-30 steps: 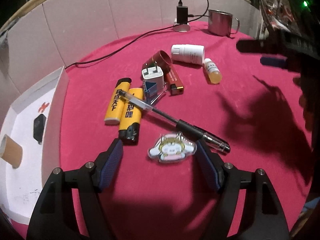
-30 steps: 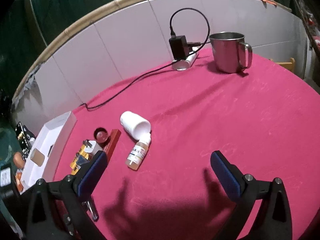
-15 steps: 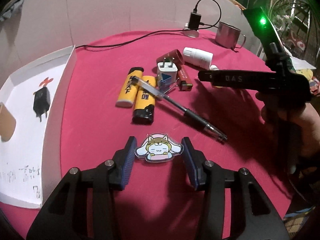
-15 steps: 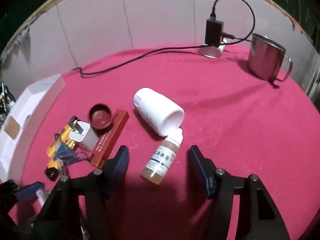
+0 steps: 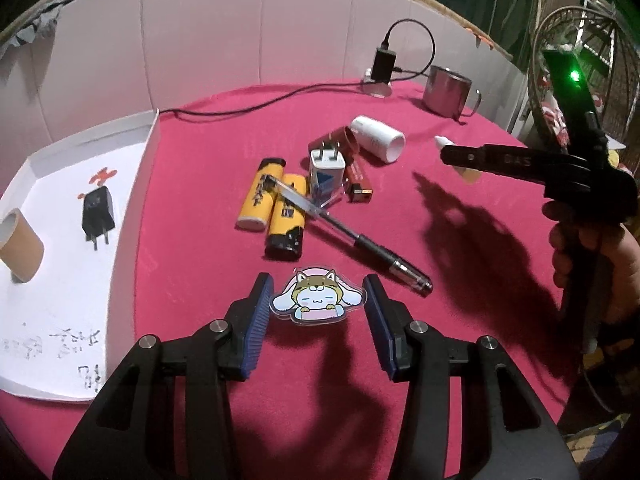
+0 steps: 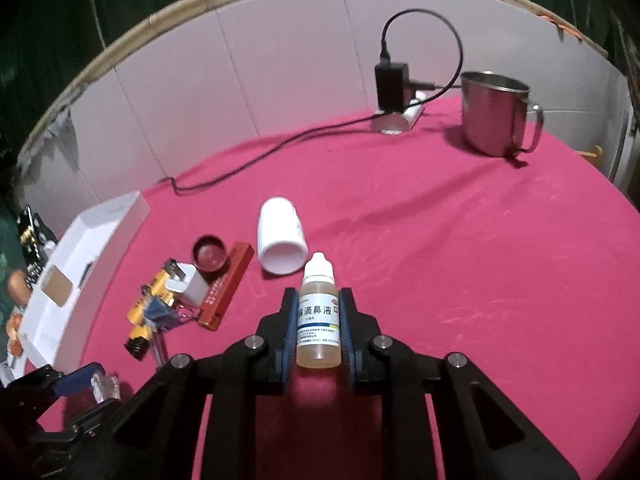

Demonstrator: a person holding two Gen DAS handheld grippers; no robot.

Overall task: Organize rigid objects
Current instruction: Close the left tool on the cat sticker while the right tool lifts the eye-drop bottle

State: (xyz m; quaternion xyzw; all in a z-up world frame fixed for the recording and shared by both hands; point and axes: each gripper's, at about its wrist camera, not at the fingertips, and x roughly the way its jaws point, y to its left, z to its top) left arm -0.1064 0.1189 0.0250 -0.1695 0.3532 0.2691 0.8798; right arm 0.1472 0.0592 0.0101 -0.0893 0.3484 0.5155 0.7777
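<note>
A loose heap lies mid-frame on the pink-clothed desk (image 5: 208,208): two yellow lighters (image 5: 272,200), a pen (image 5: 352,240) slanting across them, a white plug adapter (image 5: 327,162), a red lighter (image 5: 360,178), a dark red cap (image 6: 209,254) and a white tube (image 6: 281,236) on its side. In the upper right stand a steel mug (image 6: 494,114) and a black charger (image 6: 391,85) with its cable trailing left.

Only the left wrist view looks into the white tray (image 5: 132,216) at the left edge, where a black plug (image 5: 97,216) and a cardboard roll (image 5: 18,246) lie; it also shows the person's hand (image 5: 600,256) on the right tool's handle at the far right. Only the right wrist view shows the dropper bottle's label.

The left tool (image 5: 318,308) has just been closing; its pads stand on either side of a cartoon sticker charm (image 5: 316,300) in the lower centre, and I cannot tell if they press on it or if it is lifted off the desk. The right tool (image 6: 319,326) has just been closing and is clamped on the dropper bottle (image 6: 318,316), low centre, cap just beside the tube's mouth.
</note>
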